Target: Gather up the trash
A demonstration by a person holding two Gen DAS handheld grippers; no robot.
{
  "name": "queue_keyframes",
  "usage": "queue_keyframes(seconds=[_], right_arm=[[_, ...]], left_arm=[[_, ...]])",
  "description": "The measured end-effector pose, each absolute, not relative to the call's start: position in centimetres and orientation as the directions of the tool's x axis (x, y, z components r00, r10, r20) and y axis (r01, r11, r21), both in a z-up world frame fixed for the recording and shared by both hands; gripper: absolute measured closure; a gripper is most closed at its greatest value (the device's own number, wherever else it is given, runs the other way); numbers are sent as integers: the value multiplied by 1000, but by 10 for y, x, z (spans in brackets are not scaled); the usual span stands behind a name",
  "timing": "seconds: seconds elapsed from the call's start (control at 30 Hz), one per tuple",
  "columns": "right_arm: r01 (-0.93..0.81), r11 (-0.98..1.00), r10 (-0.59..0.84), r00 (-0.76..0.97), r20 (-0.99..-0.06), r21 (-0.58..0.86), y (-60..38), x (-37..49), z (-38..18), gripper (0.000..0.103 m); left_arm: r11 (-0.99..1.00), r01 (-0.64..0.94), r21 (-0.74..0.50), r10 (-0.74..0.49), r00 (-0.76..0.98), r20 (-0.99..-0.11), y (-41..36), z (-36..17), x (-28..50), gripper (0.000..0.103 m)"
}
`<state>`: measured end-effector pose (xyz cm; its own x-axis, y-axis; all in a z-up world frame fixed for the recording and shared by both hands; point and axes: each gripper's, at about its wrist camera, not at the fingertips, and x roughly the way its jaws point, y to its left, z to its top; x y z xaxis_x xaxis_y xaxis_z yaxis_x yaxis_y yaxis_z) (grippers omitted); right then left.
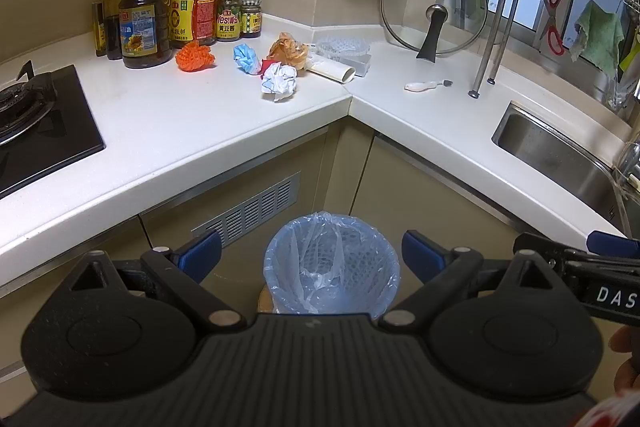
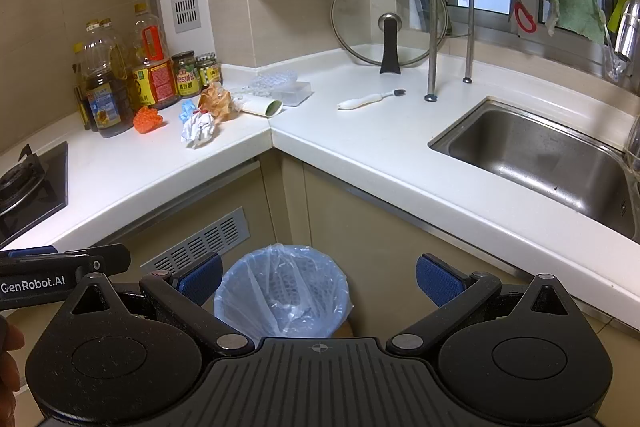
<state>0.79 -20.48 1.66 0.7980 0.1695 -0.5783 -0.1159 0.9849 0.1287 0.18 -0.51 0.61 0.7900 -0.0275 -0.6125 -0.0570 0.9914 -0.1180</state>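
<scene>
Left wrist: jaws wide, empty.

Both wrist cams sit low in front of the corner cabinets, looking forward and a bit down over their own spread fingers. The left one faces more of the stove [image 1: 36,123] side; the right one takes in the sink [image 2: 540,163]. Both share the lined bin [image 1: 332,263] up close and the far counter corner [image 2: 272,135], well back.

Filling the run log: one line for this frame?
left gripper open | right gripper open | trash bin below | crumpled paper on counter
</scene>
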Motion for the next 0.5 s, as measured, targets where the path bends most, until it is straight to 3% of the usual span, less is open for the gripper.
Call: queue_keyframes(seconds=[0.5], right_arm=[[-116,985,171,797,-579,130,-206,8,16,1]], left_arm=[[991,-57,-122,-30,791,-611,-5,6,1,7]])
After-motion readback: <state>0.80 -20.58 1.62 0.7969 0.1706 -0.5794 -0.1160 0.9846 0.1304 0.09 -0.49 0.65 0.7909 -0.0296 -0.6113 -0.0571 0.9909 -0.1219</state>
